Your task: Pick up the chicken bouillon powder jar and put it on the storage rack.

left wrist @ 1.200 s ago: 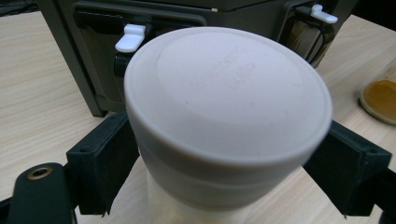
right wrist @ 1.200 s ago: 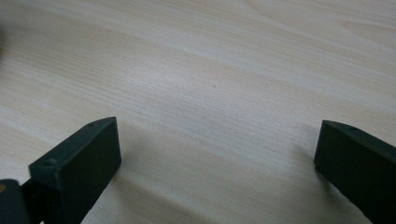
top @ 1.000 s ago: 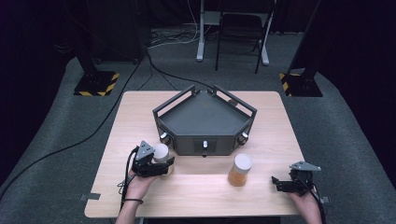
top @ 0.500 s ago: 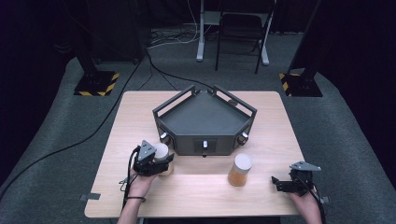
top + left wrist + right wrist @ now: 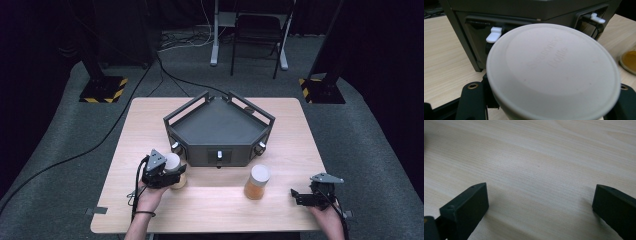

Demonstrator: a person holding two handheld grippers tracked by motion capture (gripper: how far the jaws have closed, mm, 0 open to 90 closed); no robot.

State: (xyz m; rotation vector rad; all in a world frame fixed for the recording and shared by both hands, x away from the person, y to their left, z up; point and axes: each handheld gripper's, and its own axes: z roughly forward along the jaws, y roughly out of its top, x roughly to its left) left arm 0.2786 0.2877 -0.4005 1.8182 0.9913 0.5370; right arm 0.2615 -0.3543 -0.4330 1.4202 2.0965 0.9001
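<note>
The left gripper [image 5: 167,173], held low with its forearm reaching in from the near table [image 5: 150,125] edge, had its fingers clamped on the white-lidded jar [image 5: 173,167] standing just in front of the grey tray's [image 5: 220,125] left front corner; half a second earlier the grip looked the same, a second earlier the fingers were wider. The right gripper [image 5: 299,196] rested well right of the tray's front, fingers apart over bare wood, unmoved. The lid [image 5: 552,67] hid the jar's body and the fingertips in the left gripper view, and the second jar [image 5: 257,181] was cut off there.
</note>
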